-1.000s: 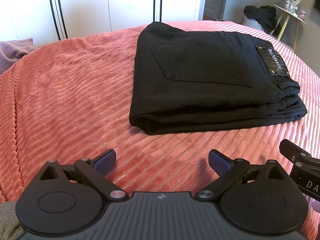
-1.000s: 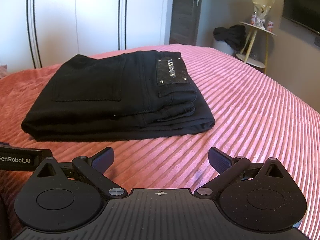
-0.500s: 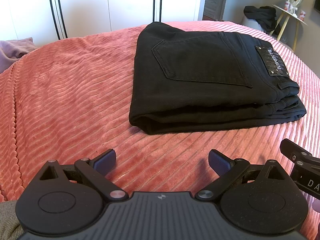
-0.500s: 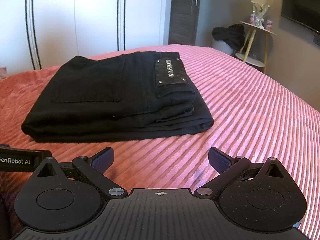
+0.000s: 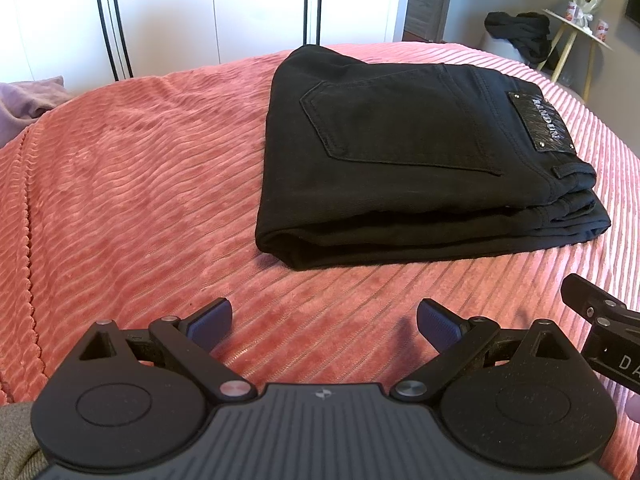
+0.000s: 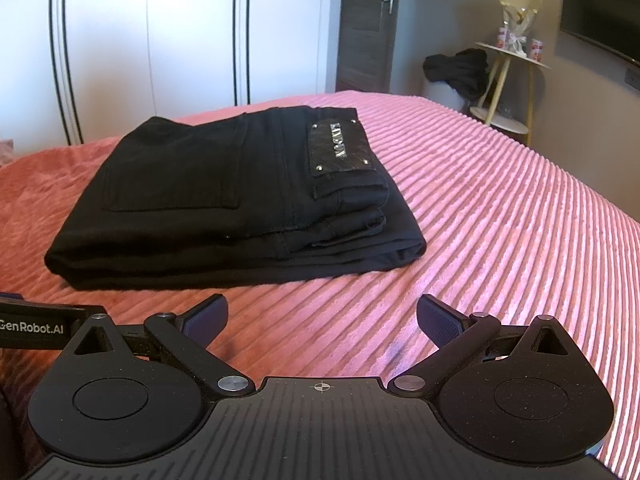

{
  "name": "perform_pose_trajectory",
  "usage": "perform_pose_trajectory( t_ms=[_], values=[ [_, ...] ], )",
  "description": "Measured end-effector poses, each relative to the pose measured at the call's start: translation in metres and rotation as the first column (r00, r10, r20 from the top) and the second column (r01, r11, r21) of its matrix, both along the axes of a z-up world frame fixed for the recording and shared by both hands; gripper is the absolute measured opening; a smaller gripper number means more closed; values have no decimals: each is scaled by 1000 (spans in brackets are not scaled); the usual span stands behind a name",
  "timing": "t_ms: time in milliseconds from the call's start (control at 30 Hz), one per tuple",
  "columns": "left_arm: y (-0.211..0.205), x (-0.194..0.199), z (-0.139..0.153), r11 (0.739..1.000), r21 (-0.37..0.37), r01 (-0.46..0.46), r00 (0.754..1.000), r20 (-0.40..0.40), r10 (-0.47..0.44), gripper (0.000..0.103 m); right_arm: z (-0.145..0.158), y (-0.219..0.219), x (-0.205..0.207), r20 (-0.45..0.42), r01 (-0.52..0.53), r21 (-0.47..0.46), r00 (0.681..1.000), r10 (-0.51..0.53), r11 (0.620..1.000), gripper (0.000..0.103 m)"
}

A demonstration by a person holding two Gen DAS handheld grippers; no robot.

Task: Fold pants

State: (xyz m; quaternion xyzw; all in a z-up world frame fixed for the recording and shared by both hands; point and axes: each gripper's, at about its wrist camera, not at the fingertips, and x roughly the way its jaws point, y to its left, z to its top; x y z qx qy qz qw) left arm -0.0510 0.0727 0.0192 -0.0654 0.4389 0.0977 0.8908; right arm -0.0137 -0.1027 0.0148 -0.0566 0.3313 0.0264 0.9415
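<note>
The black pants [image 5: 408,160] lie folded in a neat rectangular stack on the pink ribbed bedspread [image 5: 132,184], back pocket and leather label up. They also show in the right wrist view [image 6: 232,196]. My left gripper [image 5: 324,320] is open and empty, just above the bedspread a short way in front of the stack. My right gripper [image 6: 322,316] is open and empty too, in front of the stack's near edge. Part of the right gripper shows at the right edge of the left wrist view [image 5: 600,332].
White wardrobe doors [image 5: 208,8] stand behind the bed. A small round side table [image 6: 512,92] with dark clothing [image 6: 460,68] beside it stands at the far right, near a dark door [image 6: 364,24]. A purple cloth [image 5: 28,100] lies at the bed's far left.
The right wrist view has risen and pulled back a little from the pants. The left gripper has hardly moved. The pants lie as before.
</note>
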Motion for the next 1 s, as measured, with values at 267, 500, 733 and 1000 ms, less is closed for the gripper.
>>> perform_pose_trajectory(
  t_ms=[267, 500, 733, 1000],
  values=[
    [-1, 0, 1, 1000, -1, 12, 1000, 3, -12, 99, 1, -1, -1, 3, 9, 6, 1000, -9, 1000, 103],
    [0, 0, 1, 1000, -8, 11, 1000, 5, -11, 99, 0, -2, -2, -1, 8, 5, 1000, -8, 1000, 103],
    [0, 0, 1, 1000, -6, 16, 1000, 5, -16, 99, 2, -2, -3, 6, 8, 2, 1000, -8, 1000, 103],
    [0, 0, 1, 1000, -7, 14, 1000, 6, -14, 99, 2, -3, -4, 9, 7, 4, 1000, -7, 1000, 103]
  ],
)
